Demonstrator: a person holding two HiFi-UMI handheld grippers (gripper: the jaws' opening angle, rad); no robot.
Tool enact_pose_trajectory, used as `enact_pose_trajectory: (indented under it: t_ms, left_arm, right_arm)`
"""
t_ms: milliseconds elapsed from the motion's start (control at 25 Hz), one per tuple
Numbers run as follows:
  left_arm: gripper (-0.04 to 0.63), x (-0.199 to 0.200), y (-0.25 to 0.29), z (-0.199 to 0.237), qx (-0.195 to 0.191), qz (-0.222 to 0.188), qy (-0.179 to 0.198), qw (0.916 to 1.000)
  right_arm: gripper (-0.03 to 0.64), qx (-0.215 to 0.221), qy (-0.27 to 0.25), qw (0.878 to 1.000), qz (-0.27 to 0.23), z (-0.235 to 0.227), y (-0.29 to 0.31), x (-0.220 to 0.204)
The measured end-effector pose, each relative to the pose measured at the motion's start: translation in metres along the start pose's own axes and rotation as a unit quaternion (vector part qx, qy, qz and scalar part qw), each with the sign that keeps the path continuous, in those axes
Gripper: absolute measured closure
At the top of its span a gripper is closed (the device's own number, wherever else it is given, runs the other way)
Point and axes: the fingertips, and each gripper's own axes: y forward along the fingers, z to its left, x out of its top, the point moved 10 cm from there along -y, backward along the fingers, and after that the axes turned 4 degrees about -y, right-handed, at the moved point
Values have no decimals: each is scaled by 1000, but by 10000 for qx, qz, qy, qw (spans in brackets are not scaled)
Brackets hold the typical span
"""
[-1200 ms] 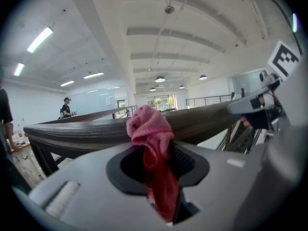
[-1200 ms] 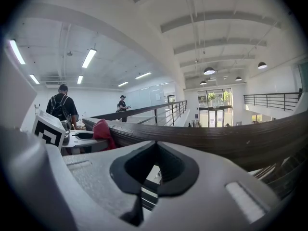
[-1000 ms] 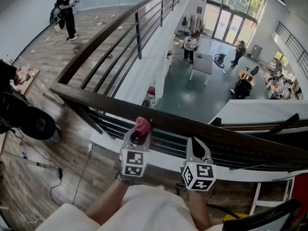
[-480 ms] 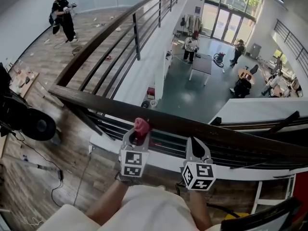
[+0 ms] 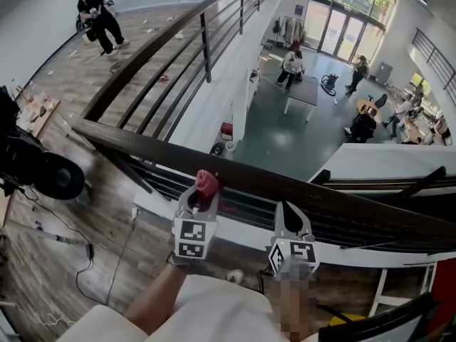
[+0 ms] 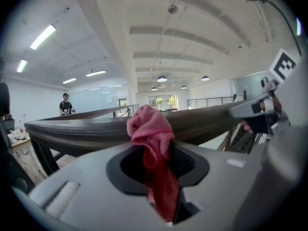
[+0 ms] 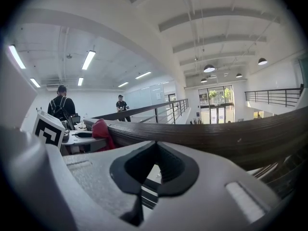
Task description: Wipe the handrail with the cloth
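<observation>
A dark wooden handrail (image 5: 306, 189) crosses the head view from left to right just ahead of both grippers. My left gripper (image 5: 202, 195) is shut on a pink-red cloth (image 5: 206, 182), whose bunched top rests against the near side of the rail. In the left gripper view the cloth (image 6: 150, 130) sticks up between the closed jaws in front of the handrail (image 6: 82, 129). My right gripper (image 5: 288, 209) is shut and empty, just below the rail to the right. In the right gripper view the handrail (image 7: 221, 136) runs across, with the cloth (image 7: 101, 129) at the left.
Beyond the rail is an open drop to a lower floor (image 5: 285, 134) with people and tables. A second railing (image 5: 178, 41) runs off to the back. Black equipment (image 5: 43, 173) and cables lie on the wooden floor at the left, and a person (image 5: 96, 16) stands far back.
My left gripper with the cloth has edged slightly to the left along the rail. The right gripper has barely moved.
</observation>
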Motion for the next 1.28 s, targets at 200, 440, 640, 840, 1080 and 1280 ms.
enact_pose_trajectory:
  t_ms: [200,440,640,840,1080,1280]
  left_arm:
    - [471,2,0,-1,-10,13,-7,10000]
    - [471,-3,1,0,-89,-26,-7,10000]
    - [471,-6,1,-1,-198,7,-72,9998]
    - [471,-6,1,-2,-306,-88,-53,9995]
    - [471,-6,3,-5,-483,-57,-78,9988]
    - [471,-5,4,-4,-607,-58,-80,9981]
  right_arm:
    - [614,-110,117,9999,60,-5,-3,-7]
    - [614,-336,138,9993,8,-4,-1,-7]
    - [614,-542,209,9983,36,-1,-4,-7]
    - [614,-734,202,9971,91,-2,-4,-5]
    - [614,-958,238,9950,114,-3,-6,-7]
    - [614,-1109,220,9935,160,-2,-4,-5]
